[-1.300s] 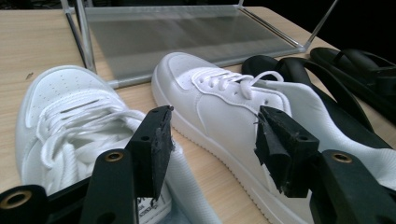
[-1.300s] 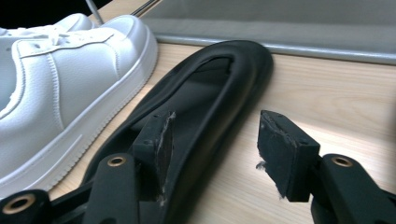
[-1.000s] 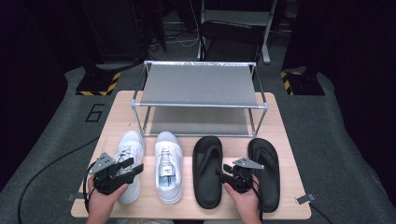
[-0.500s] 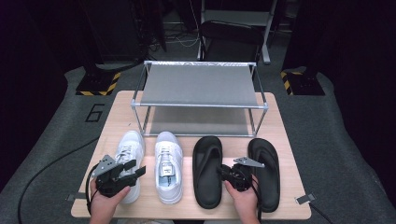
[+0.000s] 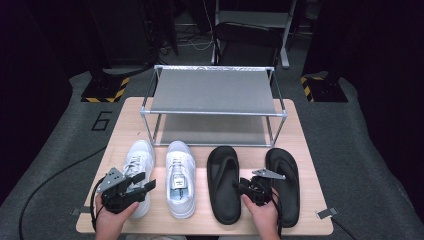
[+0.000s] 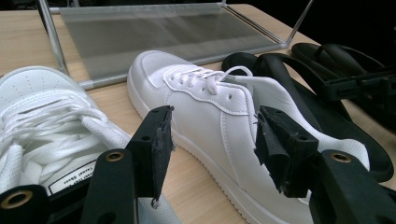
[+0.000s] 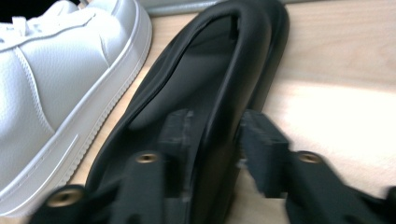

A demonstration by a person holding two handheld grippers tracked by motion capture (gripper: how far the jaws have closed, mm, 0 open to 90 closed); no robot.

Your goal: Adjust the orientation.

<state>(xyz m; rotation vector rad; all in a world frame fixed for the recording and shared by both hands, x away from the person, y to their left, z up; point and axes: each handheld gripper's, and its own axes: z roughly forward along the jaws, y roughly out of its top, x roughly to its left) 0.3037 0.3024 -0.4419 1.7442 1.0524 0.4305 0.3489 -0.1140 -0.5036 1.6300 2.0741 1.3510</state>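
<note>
Moved: right gripper (image 5: 241, 186) jaws have just been opening, the left flip-flop's (image 5: 225, 182) right edge between them, grip loosened | Unmoved: both hands, shoes | Left gripper (image 5: 145, 181): jaws spread, empty, over the near-left sneaker (image 5: 136, 170) | Flip-flop: flat on the surface (image 5: 310, 145), between the second sneaker (image 5: 180, 177) and the right flip-flop (image 5: 285, 180), near the rack (image 5: 212, 95).
</note>
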